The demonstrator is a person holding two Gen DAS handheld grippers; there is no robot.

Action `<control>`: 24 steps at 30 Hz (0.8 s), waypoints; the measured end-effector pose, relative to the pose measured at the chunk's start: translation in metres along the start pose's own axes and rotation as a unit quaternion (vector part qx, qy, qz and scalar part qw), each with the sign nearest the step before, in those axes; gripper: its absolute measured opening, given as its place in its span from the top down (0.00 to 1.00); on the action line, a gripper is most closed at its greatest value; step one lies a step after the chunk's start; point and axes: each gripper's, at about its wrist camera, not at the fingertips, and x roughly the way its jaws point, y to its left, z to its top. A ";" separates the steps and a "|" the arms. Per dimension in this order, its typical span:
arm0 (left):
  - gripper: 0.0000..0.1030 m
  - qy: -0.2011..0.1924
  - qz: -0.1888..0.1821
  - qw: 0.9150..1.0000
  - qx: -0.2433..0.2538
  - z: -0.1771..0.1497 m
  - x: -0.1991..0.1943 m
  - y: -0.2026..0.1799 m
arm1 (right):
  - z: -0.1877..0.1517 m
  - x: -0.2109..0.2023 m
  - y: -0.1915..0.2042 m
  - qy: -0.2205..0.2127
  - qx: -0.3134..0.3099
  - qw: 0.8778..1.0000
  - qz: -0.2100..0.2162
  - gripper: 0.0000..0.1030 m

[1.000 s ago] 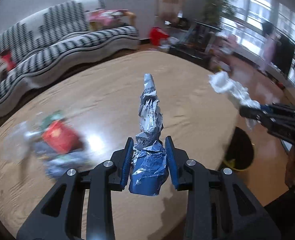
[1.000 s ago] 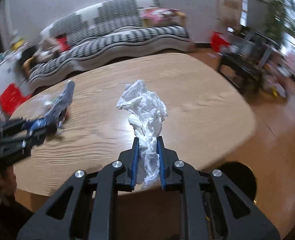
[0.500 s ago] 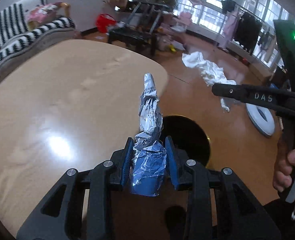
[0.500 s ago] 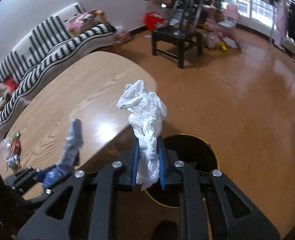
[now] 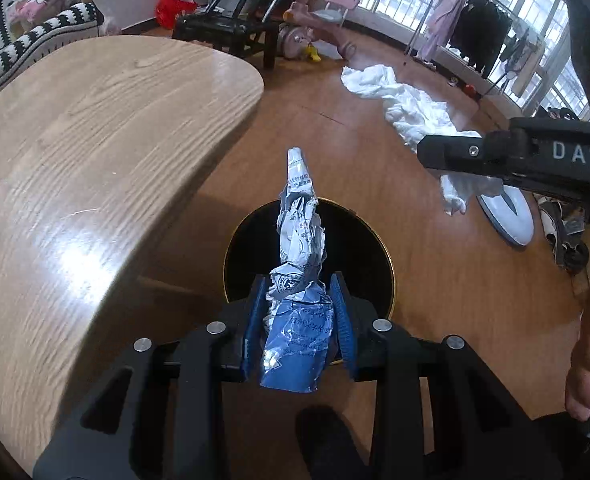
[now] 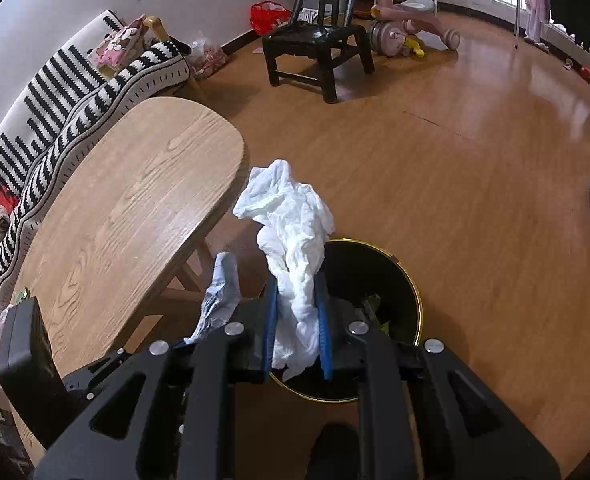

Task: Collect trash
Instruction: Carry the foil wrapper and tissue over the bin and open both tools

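Left gripper [image 5: 298, 312] clamped on crumpled blue-and-silver wrapper [image 5: 298, 264], held directly over black trash bin [image 5: 369, 240] on the floor. Right gripper [image 6: 297, 316] pinched tight on white tissue wad [image 6: 291, 240], also above the bin [image 6: 409, 284], just beside the left. Wooden table [image 5: 95, 128] close at left, its edge next to the bin. Black chair [image 6: 319, 40], pink ride-on toy [image 6: 407, 16] and striped sofa [image 6: 75, 92] farther off. Inside the bin, some greenish scraps [image 6: 375, 308] barely made out.
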 end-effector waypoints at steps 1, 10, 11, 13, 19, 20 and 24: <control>0.69 0.002 -0.001 1.000 0.000 0.000 0.001 -0.001 | 0.000 0.001 0.000 0.002 0.001 1.000 -0.001 0.82; 0.69 0.007 -0.009 1.000 -0.004 0.010 0.013 -0.005 | 0.002 0.002 -0.002 0.005 0.015 1.000 0.008 0.82; 0.69 0.008 -0.010 1.000 -0.004 0.010 0.014 -0.004 | 0.002 0.003 -0.001 0.005 0.014 1.000 0.007 0.82; 0.69 0.008 -0.010 1.000 -0.005 0.011 0.015 -0.004 | 0.002 0.003 -0.004 0.006 0.015 1.000 0.007 0.82; 0.69 0.012 -0.010 1.000 -0.004 0.011 0.018 -0.003 | 0.003 0.003 -0.008 0.006 0.021 1.000 0.008 0.82; 0.69 0.013 -0.010 1.000 -0.005 0.011 0.019 -0.003 | 0.003 0.003 -0.009 0.006 0.021 1.000 0.008 0.82; 0.69 0.016 -0.012 1.000 -0.006 0.013 0.023 -0.003 | 0.003 0.004 -0.009 0.007 0.020 1.000 0.007 0.82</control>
